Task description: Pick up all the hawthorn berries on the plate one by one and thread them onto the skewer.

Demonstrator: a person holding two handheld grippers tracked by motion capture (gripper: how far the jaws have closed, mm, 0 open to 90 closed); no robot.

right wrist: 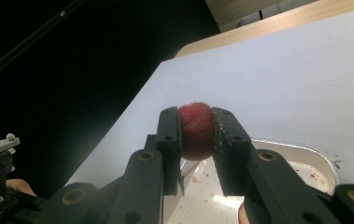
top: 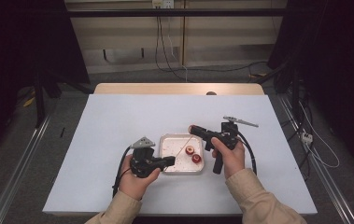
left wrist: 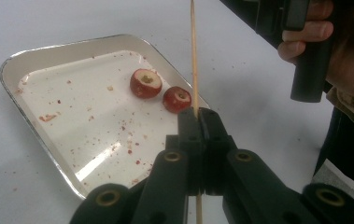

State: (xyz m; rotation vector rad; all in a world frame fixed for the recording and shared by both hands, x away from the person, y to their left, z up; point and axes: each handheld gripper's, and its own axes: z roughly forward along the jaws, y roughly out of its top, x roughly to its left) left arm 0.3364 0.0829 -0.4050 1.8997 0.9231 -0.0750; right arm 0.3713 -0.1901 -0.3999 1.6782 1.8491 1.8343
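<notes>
A white tray [top: 167, 140] lies near the table's front middle; in it rest two small red fruits with cut tops [left wrist: 145, 83] [left wrist: 177, 99]. My left gripper [left wrist: 199, 116] is shut on a thin wooden skewer [left wrist: 194, 51] that points up and away over the tray's right side. In the high view the left gripper [top: 171, 161] sits at the tray's left edge. My right gripper [right wrist: 197, 126] is shut on a third red fruit [right wrist: 196, 130], held above the tray's far right corner [top: 192, 129], near the skewer's tip.
Red crumbs and juice stains speckle the tray floor [left wrist: 86, 126]. The white table top [top: 128, 116] spreads wide around the tray. Dark curtains and cables stand behind the table's far wooden edge [top: 179, 88].
</notes>
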